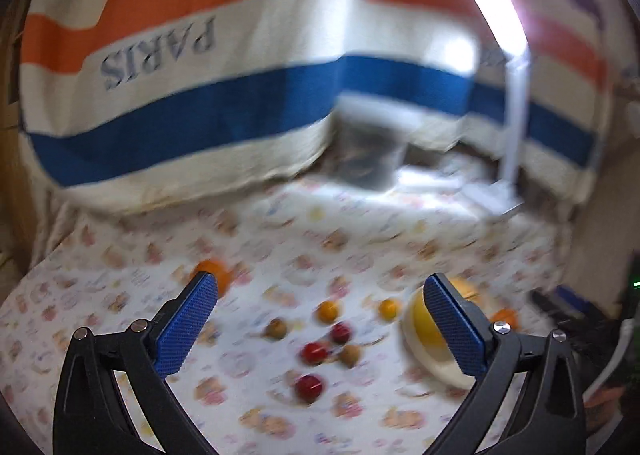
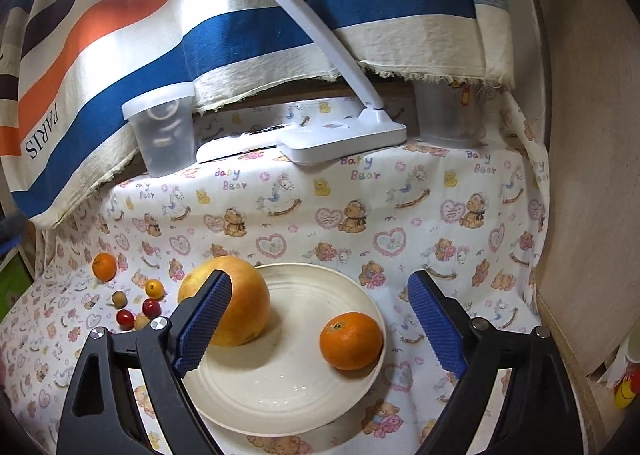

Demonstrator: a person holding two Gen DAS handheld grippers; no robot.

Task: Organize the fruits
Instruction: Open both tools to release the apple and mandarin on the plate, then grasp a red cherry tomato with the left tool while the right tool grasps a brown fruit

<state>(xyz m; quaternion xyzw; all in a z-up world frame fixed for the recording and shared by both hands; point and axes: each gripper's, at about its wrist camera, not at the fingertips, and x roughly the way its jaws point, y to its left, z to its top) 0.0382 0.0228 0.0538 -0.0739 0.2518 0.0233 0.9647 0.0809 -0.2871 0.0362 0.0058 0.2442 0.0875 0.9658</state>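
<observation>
In the right wrist view a cream plate [image 2: 288, 395] holds a large yellow-orange grapefruit [image 2: 240, 295] at its left and an orange [image 2: 351, 341] at its right. My right gripper [image 2: 320, 281] hangs open above the plate, its pads touching neither fruit. Another orange [image 2: 104, 266] and several small red, yellow and brown fruits [image 2: 151, 307] lie on the printed cloth to the left. The left wrist view is blurred. There my left gripper [image 1: 320, 281] stands wide open and empty over the small fruits [image 1: 314, 353], with the plate [image 1: 436, 369] partly behind its right finger.
A white desk lamp [image 2: 340, 139] stands at the back beside a clear lidded container [image 2: 164, 131] and a second clear cup [image 2: 448, 115]. A striped "PARIS" cloth [image 2: 120, 55] hangs behind. A wooden panel [image 2: 580, 175] borders the right side.
</observation>
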